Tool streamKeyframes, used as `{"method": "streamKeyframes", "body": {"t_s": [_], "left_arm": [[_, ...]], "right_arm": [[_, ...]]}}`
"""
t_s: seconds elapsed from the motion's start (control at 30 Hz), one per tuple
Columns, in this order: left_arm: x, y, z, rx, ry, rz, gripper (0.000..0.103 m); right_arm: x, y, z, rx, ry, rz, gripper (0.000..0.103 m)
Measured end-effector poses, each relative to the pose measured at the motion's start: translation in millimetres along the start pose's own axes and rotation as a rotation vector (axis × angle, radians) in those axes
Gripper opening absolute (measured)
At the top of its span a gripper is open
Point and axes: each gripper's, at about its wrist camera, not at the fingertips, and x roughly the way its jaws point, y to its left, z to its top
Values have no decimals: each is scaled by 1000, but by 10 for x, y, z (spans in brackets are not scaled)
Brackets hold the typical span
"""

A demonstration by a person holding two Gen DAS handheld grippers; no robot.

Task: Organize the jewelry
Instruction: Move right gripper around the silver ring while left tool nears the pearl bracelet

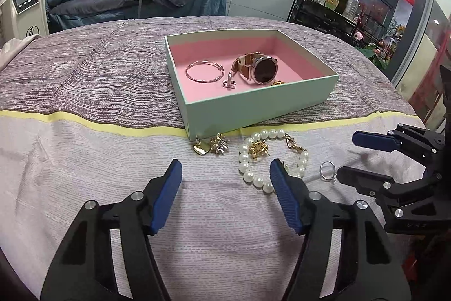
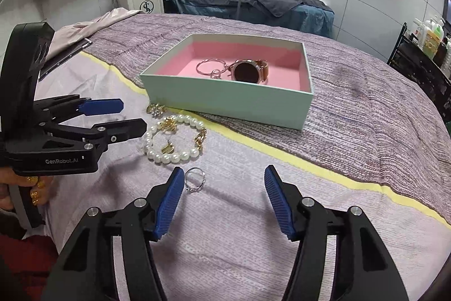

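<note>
2 claws hover open over loose jewelry.
Left claw [image 1: 225,177] and right claw [image 2: 224,184] grip nothing; ring [image 2: 195,179] at right claw's 11 o'clock, pearl bracelet [image 1: 267,157] beyond, box [image 1: 253,106] with watch [image 1: 260,68] at 12.

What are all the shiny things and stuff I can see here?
Box: one, mint green outside, pink inside, on the bedspread.
Watch: one, rose gold, brown strap, in the box.
Bangle: one, silver, in the box, left of the watch.
Pearl bracelet: one, white with gold clasp, on the bedspread in front of the box.
Ring: one, silver, beside the bracelet.
Heart charm: one, gold, near the box's front corner.
Bedspread: one, purple-grey with a yellow stripe.
Left gripper: black, blue pads, open.
Right gripper: same, open.
</note>
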Motion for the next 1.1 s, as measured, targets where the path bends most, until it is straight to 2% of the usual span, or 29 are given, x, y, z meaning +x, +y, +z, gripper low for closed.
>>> {"method": "streamKeyframes", "body": {"t_s": [0.07,0.23,0.57,0.63,0.77,0.9,0.97,1.1], "left_arm": [[13,-27,-16,9,8,-12,54],[58,-109,-8,30,19,-25,45],[152,-204,81,69,23,-32,43],[184,-245,106,84,23,-35,36],[268,-327,153,119,31,-27,33],[347,-364,179,148,35,-2,32],[381,-370,183,153,41,-2,26],[364,-398,173,164,27,17,26]], "right_arm": [[41,27,-22,-2,18,18,46],[85,95,-27,-24,35,32,43],[159,178,-8,-63,57,5,36],[164,197,-11,-71,57,4,30],[163,165,-17,-50,55,10,23],[163,156,-20,-44,53,13,23],[161,162,-27,-41,51,12,22],[164,155,-34,-34,49,18,22]]}}
